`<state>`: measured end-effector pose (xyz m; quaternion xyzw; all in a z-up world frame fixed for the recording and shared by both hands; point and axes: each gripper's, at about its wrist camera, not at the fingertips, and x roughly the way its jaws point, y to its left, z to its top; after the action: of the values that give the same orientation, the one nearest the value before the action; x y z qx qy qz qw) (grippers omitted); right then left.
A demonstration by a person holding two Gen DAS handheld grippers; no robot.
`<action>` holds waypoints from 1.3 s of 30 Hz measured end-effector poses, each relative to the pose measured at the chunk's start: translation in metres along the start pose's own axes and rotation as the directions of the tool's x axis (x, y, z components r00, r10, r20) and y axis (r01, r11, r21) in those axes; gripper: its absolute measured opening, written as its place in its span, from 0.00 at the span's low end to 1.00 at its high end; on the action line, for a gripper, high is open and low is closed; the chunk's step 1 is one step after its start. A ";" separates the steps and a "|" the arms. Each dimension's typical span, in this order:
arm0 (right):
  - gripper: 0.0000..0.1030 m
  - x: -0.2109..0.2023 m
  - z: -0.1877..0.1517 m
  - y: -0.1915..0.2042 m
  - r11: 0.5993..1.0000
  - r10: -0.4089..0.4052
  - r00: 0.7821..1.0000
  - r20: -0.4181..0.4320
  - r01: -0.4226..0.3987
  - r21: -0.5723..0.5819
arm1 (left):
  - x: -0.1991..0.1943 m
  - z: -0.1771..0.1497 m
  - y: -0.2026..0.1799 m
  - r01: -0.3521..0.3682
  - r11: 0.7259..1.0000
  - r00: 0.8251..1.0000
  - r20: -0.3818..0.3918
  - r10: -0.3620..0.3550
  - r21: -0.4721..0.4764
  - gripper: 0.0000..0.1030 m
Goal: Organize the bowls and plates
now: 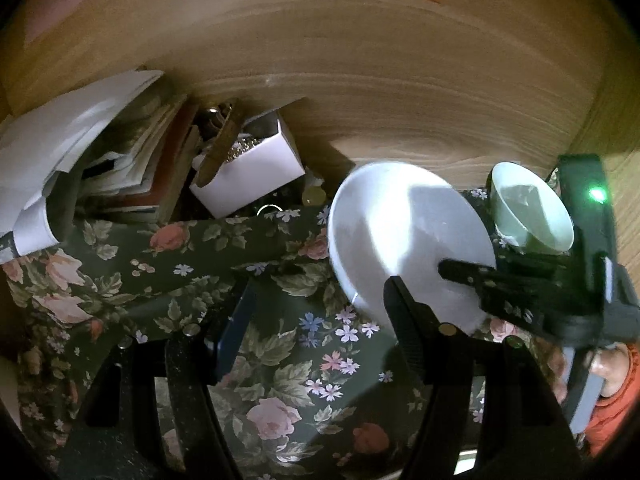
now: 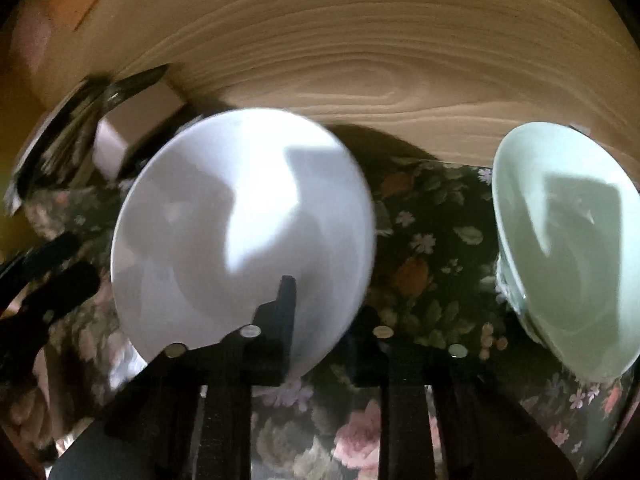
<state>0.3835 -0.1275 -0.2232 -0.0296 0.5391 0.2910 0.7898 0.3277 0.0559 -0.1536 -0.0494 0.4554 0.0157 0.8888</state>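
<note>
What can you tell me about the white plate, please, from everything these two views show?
The white plate is round, plain and glossy, probably ceramic, with a shallow well and a broad rim; it is empty. It looks tilted, its near edge raised off the flowered cloth. The right gripper is shut on that near rim: one finger lies across the top face, the other goes beneath. Shadows cross its face. A green bowl stands apart on its right, a wooden panel behind.
</note>
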 end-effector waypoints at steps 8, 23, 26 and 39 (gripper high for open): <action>0.14 -0.024 -0.034 0.003 0.998 0.043 0.999 -0.021 -0.044 -0.042 | 0.012 -0.007 -0.003 -0.011 1.000 0.998 -0.064 0.012 0.009 0.64; 0.36 -0.036 -0.046 0.007 0.997 0.040 0.998 0.048 -0.044 0.071 | 0.026 -0.022 -0.007 0.041 0.999 0.974 -0.222 -0.041 -0.005 0.54; 0.36 -0.027 -0.048 0.016 0.997 0.047 0.998 0.029 -0.049 0.056 | 0.035 -0.023 -0.007 0.069 0.997 0.962 -0.262 -0.074 -0.029 0.39; 0.21 -0.024 -0.050 0.025 0.997 0.045 0.998 0.040 -0.048 0.067 | 0.049 -0.025 -0.027 0.048 0.999 0.964 -0.261 -0.040 0.023 0.17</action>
<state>0.3232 -0.1348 -0.2165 0.0156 0.5341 0.2912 0.7935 0.3381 0.0259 -0.2060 -0.0485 0.5673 -0.0173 0.8219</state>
